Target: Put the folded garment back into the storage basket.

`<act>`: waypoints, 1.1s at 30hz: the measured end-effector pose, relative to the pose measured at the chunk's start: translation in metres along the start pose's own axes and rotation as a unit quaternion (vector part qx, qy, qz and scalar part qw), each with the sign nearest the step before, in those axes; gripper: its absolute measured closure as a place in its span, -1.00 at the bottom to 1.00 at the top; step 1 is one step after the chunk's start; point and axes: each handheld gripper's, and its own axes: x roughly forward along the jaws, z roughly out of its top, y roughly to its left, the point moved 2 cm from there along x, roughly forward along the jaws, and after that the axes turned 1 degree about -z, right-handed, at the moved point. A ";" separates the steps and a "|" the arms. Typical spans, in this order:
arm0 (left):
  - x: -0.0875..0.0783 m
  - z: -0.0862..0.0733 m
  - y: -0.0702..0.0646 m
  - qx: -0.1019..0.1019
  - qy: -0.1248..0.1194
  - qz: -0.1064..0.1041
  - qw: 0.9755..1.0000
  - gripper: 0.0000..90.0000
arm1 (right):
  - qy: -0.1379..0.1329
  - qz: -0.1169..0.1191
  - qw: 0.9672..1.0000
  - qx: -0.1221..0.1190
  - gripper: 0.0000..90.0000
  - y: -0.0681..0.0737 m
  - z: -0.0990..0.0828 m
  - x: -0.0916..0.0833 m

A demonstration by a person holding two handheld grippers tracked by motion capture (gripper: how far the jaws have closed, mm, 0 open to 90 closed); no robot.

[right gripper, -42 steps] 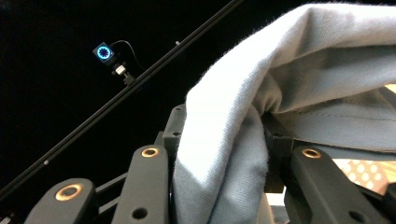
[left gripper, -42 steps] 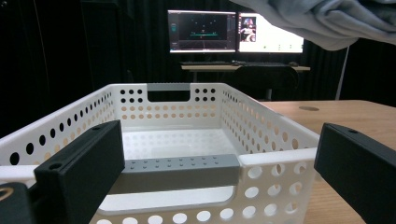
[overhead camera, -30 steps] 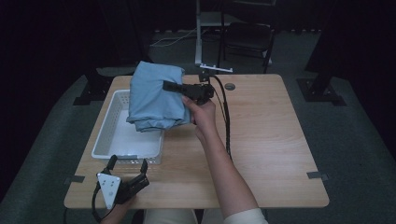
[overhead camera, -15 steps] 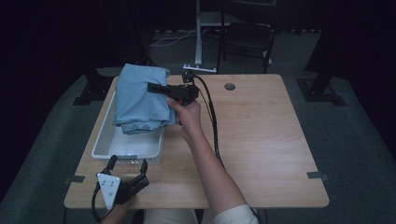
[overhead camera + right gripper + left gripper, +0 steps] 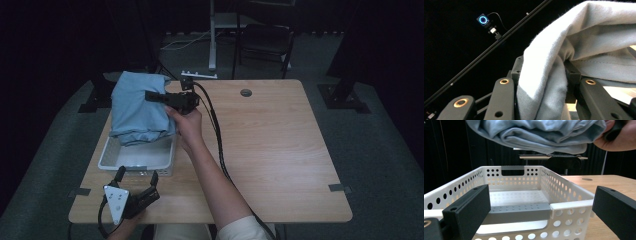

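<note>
High view, cloth: folded light-blue cloth [image 5: 139, 107] held up over the far end of the white perforated basket [image 5: 112, 159]; its lower edge hangs above the basket floor.
High view, right gripper: right gripper [image 5: 152, 96] lies level, pointing left, jaws clamped on the cloth's right side; right hand [image 5: 186, 122] under its body, black cable trailing back along the forearm.
High view, left gripper: left gripper [image 5: 136, 176] sits at the near left table edge, just short of the basket's near wall, jaws spread, nothing in them.
High view, table: wooden table [image 5: 280, 150], basket on its left part.
Left gripper view, jaws: both black jaws wide apart, nothing between them, aimed at the basket's near wall [image 5: 571, 207].
Left gripper view, basket: grey handle strip on the near rim; inside looks bare.
Left gripper view, cloth: cloth [image 5: 541, 132] hangs above the basket, clear of the rim; the hand [image 5: 621, 138] holds the gripper at top right.
Right gripper view, jaws: closed tight on a thick fold of the cloth [image 5: 579, 50], fabric bunched between the pads and draping over to the right.
Right gripper view, background: dark room, a slanted black rail [image 5: 486, 52] with a small lit device [image 5: 483, 19].
</note>
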 end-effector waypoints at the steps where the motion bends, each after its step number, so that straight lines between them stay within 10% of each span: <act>1: 0.000 0.000 0.000 0.000 0.000 0.000 1.000 -0.93 | -0.001 0.001 1.000 0.000 0.41 0.000 0.000 0.001; 33: 0.000 0.000 0.001 0.000 0.003 -0.005 1.000 -0.93 | 0.022 -0.016 0.999 0.038 0.41 -0.025 -0.027 0.038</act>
